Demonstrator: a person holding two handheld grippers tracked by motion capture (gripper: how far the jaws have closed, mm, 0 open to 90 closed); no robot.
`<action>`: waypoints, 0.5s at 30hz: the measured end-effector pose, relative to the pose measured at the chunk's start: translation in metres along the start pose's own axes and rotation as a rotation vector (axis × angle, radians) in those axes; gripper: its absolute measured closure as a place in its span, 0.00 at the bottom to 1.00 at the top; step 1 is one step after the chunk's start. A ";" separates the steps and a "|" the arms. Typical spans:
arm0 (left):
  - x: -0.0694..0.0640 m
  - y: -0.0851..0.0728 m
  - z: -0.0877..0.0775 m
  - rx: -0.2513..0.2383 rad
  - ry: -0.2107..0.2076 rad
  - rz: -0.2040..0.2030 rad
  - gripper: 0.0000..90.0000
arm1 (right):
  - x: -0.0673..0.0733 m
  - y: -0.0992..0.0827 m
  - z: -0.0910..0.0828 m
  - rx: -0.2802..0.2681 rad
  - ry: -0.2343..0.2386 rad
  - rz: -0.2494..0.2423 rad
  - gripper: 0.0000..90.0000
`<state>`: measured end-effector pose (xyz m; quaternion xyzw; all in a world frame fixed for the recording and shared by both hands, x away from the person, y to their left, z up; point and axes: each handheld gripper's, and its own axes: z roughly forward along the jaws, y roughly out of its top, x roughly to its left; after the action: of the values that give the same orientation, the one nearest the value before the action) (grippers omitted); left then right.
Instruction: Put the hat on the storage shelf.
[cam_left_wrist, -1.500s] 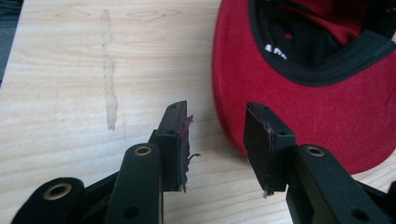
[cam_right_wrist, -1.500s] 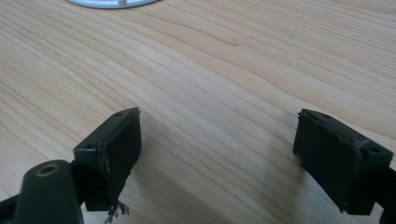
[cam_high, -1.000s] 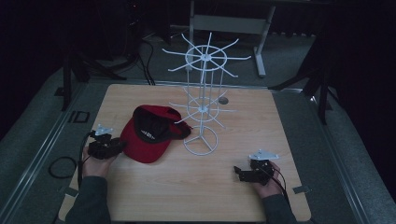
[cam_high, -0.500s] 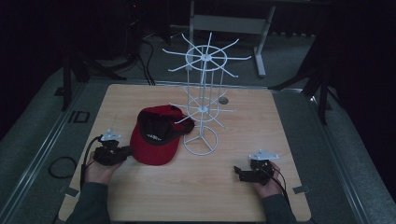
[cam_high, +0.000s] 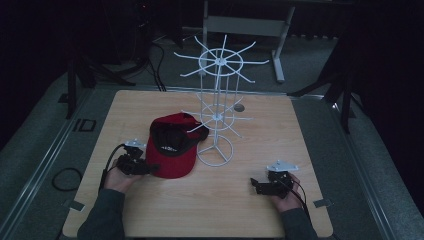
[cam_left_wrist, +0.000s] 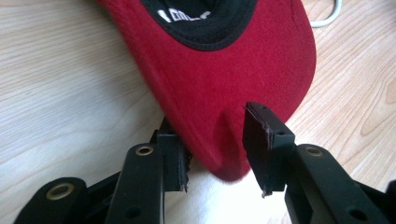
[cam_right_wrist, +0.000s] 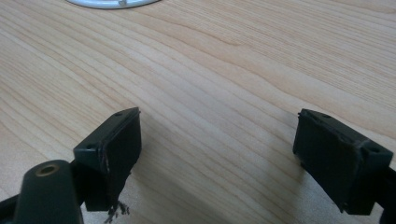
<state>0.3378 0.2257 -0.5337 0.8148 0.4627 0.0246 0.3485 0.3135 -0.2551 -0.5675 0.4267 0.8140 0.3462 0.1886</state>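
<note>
your left gripper (cam_left_wrist: 212, 156) has just been opening, its loosened jaws straddling the red cap (cam_high: 172, 150)'s brim edge, crown lying straight ahead.

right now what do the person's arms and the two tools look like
Both tools are black. The left tool trails a black cable and has a small grey plate on top. The right tool carries a grey three-cornered plate and trails its own cable. Their flat black pads look frayed at the edges. Both forearms wear dark grey-green sleeves.
</note>
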 end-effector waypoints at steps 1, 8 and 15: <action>0.000 0.002 0.003 0.015 -0.016 0.000 0.68 | 0.000 0.000 0.000 0.000 0.000 0.000 0.17; -0.001 0.011 0.019 0.098 -0.063 0.016 0.68 | 0.000 0.000 0.000 0.000 0.000 0.000 0.17; -0.014 0.012 0.013 0.064 -0.025 0.047 0.80 | 0.000 0.000 0.000 0.000 0.000 0.000 0.17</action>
<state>0.3434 0.2040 -0.5323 0.8364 0.4394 0.0078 0.3276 0.3134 -0.2551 -0.5675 0.4267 0.8140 0.3462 0.1886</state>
